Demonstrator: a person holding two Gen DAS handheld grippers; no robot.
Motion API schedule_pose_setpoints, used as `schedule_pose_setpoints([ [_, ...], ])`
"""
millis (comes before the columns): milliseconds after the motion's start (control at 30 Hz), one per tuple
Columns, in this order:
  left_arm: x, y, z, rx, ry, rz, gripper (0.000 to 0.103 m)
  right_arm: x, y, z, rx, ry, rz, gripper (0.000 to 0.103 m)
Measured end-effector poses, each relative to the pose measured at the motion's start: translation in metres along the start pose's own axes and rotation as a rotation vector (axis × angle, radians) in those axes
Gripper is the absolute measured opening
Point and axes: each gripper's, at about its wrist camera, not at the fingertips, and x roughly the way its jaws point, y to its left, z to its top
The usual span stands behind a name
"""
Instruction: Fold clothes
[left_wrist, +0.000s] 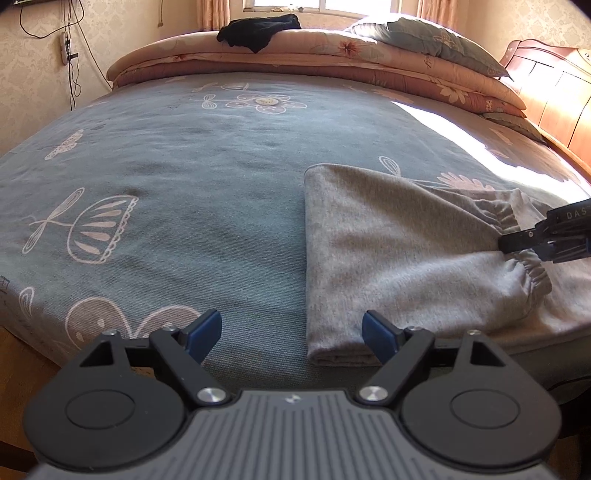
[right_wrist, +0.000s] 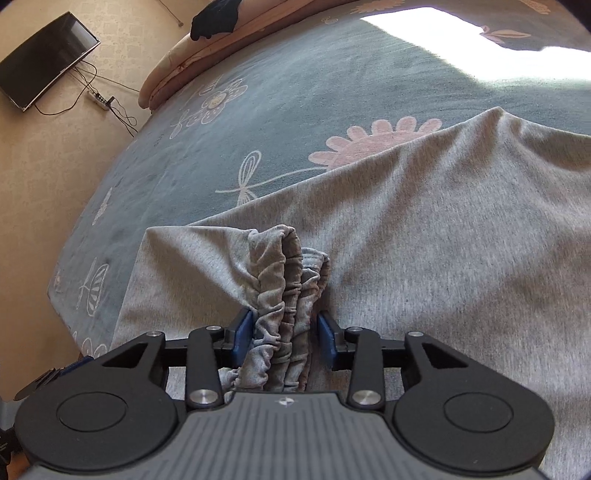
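We see our right gripper straddling the gathered elastic waistband of the grey trousers on the blue flowered bedspread; left pad touches, right stands just clear

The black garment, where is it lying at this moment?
In the left wrist view the black garment lies at the far end of the bed, on the folded quilt, below the window and left of the pillow.

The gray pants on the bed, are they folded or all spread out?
Partly folded. The gray pants lie doubled, with a straight fold edge near the left gripper, and their ruffled waistband is bunched between the right gripper fingers.
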Motion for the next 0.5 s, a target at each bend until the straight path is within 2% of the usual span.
schedule_pose_setpoints([
  [133, -0.014, 0.013, 0.001, -0.037, -0.036, 0.088, 0.083, -0.022, 0.012, -0.004, -0.049, -0.098, -0.07, 0.05],
  [233, -0.011, 0.026, 0.007, -0.106, -0.039, 0.041, 0.083, -0.032, 0.033, -0.008, -0.129, -0.153, -0.037, 0.055],
  [333, 0.002, 0.022, 0.013, -0.103, -0.026, -0.011, 0.084, -0.022, 0.055, -0.014, -0.203, -0.134, 0.058, 0.057],
  [400, 0.014, 0.013, 0.016, -0.062, 0.011, 0.001, 0.084, -0.009, 0.063, -0.021, -0.222, -0.088, 0.092, 0.057],
  [500, 0.027, 0.005, 0.011, 0.05, 0.048, 0.119, 0.086, 0.007, 0.061, -0.028, -0.224, -0.029, 0.052, 0.057],
])
